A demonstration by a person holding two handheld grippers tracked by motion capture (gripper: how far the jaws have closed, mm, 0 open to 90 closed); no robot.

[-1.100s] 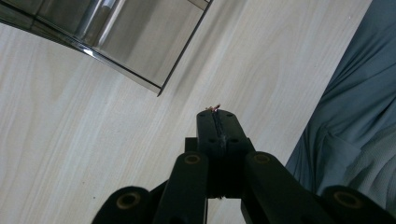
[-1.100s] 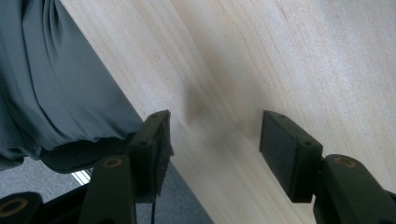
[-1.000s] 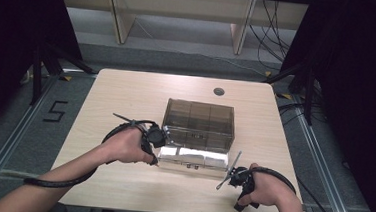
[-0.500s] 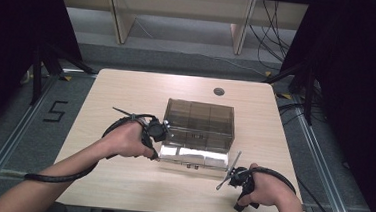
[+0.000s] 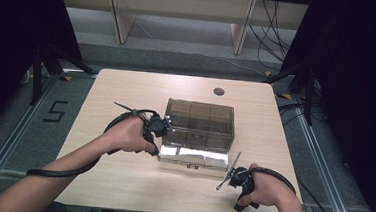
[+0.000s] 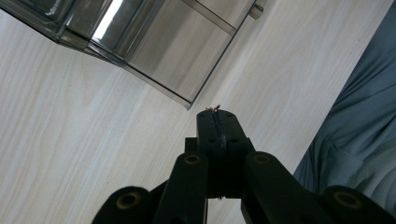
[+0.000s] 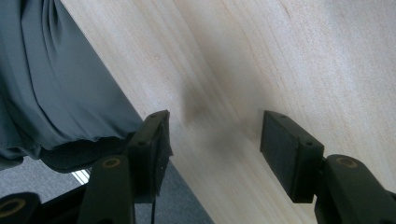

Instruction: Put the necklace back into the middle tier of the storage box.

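One smoky, see-through box (image 5: pixel 199 124) with inner dividers sits near the middle of the bench (image 5: pixel 127 86), and it is the thing our hands are working around. Its lid or front flap (image 5: pixel 192 156) lies folded down toward us, shining under the light. In the left claw view the box (image 6: pixel 154 42) fills the upper left, its near corner just ahead of the claw tips and, as far as we can tell, not touching them.

Our left claw (image 5: pixel 155 134) is right at the box's left side, beside the near left corner – the hand (image 5: pixel 129 134) wraps its body, the cable looping back along the forearm. Its jaws are pressed together with nothing between them; in its own view the left claw (image 6: pixel 217 114) shows the two pads meeting in a thin seam, pointing at bare wood.

Our right claw (image 5: pixel 231 175) is off the box, near the flap's right corner and toward the bench's near edge, held by the right hand (image 5: pixel 265 189). In its own view the right claw (image 7: pixel 212 140) has its jaws spread wide – only pale wood between the pads, with grey cloth (image 7: pixel 56 84) beyond the bench edge on the left of that view.
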